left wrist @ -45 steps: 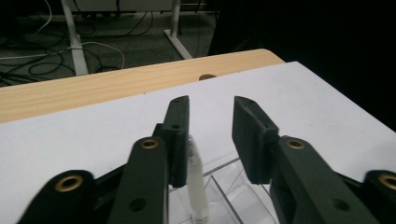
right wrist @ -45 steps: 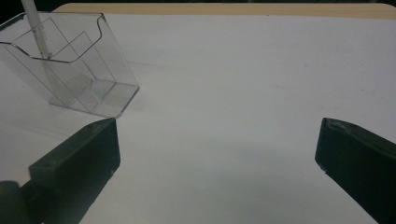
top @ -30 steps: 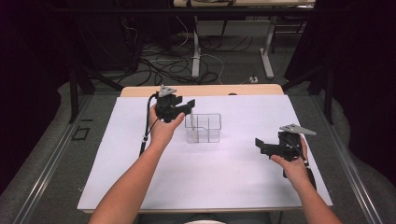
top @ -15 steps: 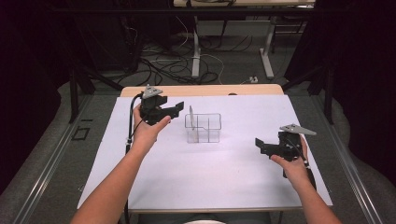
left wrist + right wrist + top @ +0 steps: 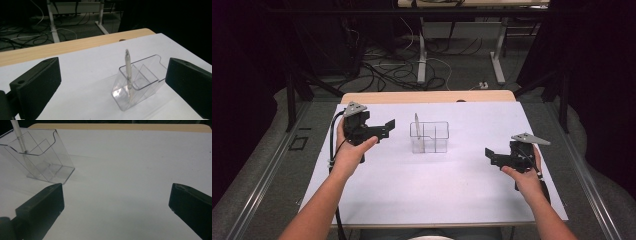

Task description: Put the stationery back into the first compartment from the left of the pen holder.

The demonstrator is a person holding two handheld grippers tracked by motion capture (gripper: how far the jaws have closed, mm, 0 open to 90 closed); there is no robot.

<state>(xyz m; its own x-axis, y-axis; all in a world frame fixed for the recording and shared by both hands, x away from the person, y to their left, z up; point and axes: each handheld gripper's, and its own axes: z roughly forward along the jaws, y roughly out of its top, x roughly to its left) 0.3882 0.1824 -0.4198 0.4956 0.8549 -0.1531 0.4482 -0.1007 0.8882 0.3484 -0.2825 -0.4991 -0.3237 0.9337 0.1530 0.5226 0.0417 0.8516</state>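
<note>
Each hand-held gripper, left (image 5: 388,127) and right (image 5: 488,155), gapes wide and empty, flanking the clear organizer (image 5: 429,137).

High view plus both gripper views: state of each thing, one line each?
left gripper: open, empty, held above the table left of the holder.
right gripper: open, empty, low at the right side.
clear holder: upright on the white sheet, touched by neither gripper.
pen: standing in the holder's left compartment, top poking above the rim.
</note>
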